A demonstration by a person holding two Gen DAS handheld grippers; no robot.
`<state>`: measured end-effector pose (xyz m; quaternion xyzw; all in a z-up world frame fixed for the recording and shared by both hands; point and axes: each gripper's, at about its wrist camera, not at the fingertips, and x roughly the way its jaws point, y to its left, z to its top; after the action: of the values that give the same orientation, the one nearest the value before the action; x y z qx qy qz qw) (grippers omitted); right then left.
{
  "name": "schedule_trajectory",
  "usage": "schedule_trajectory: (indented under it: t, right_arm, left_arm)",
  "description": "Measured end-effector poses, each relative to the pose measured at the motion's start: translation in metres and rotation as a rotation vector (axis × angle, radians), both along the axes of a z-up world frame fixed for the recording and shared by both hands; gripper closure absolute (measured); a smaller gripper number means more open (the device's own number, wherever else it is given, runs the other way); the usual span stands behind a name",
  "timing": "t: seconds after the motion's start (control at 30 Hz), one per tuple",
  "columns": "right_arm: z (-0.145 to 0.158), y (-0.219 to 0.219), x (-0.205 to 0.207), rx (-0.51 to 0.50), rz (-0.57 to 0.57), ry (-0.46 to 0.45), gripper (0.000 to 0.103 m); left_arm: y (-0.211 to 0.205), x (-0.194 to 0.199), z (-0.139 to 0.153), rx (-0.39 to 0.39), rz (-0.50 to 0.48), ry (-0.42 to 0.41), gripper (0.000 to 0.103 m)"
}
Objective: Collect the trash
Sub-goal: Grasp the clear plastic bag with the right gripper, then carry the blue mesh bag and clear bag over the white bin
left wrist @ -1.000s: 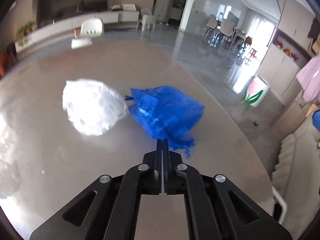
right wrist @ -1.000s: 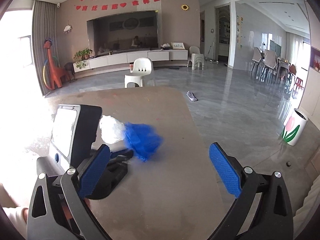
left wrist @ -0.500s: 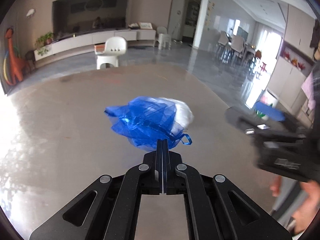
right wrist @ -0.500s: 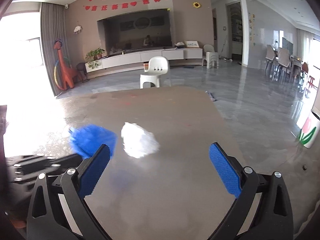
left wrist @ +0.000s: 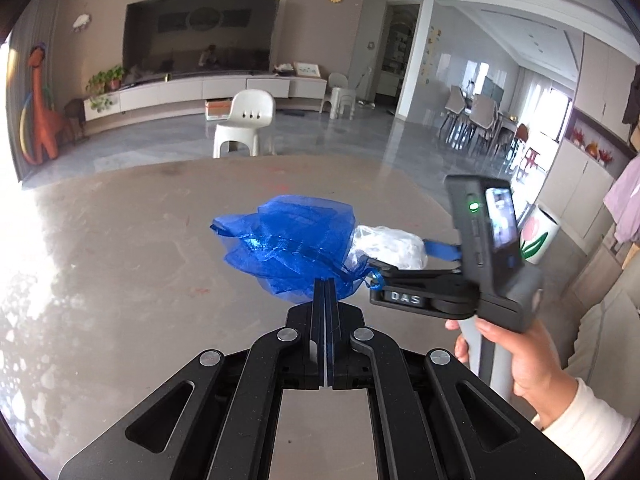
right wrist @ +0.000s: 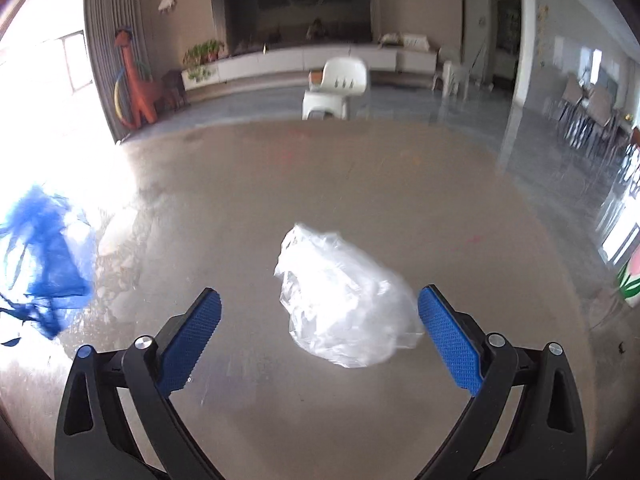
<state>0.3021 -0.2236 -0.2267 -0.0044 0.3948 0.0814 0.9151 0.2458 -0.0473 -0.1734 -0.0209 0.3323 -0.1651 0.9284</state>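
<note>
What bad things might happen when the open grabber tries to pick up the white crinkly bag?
1. The white plastic bag sits nearer one pad of the open right hand-held gripper, so closing may push it aside.
2. The left hand-held gripper pinches only an edge of the blue mesh bag, which could slip free.

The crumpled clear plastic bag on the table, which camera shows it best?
The right wrist view: the crumpled clear plastic bag lies whole on the table between the open right hand-held gripper's blue pads. The left wrist view shows only part of it, behind the blue mesh bag pinched by the left hand-held gripper.
</note>
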Motion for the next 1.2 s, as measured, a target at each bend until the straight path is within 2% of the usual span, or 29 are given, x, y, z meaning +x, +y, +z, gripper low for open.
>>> schedule_trajectory:
  t: [0.03,0.07,0.1,0.27,0.53,0.73,0.93,1.1,1.2]
  right_arm:
    - [-0.001,0.001,0.000,-0.016,-0.006,0.006,0.056]
    - [-0.001,0.000,-0.001,-0.016,-0.011,0.012,0.067]
    - [0.000,-0.003,-0.004,0.002,-0.011,0.014,0.073]
    - [0.020,-0.018,-0.036,0.044,-0.008,-0.030,0.083]
    - [0.071,-0.033,-0.116,0.055,-0.013,-0.132,0.084]
    - [0.105,-0.058,-0.203,0.058,-0.076,-0.217,0.084]
    - [0.114,-0.094,-0.267,0.056,-0.190,-0.242,0.084]
    - [0.112,-0.127,-0.309,0.054,-0.291,-0.252,0.084]
    - [0.110,-0.140,-0.329,0.020,-0.345,-0.259,0.084]
  left_arm:
    - [0.002,0.000,0.000,-0.002,0.000,0.001,0.103]
    - [0.002,0.002,0.001,-0.004,-0.001,0.002,0.103]
    - [-0.001,0.004,0.001,-0.004,0.000,0.003,0.103]
    - [-0.003,0.002,0.002,-0.008,0.004,0.000,0.103]
    - [-0.006,-0.013,0.011,-0.032,-0.017,-0.011,0.103]
    - [-0.026,-0.042,0.026,-0.050,-0.084,-0.037,0.103]
    - [-0.063,-0.077,0.030,-0.049,-0.201,-0.029,0.103]
    - [-0.106,-0.107,0.021,-0.047,-0.304,-0.001,0.103]
    - [-0.136,-0.125,0.013,-0.051,-0.379,0.020,0.103]
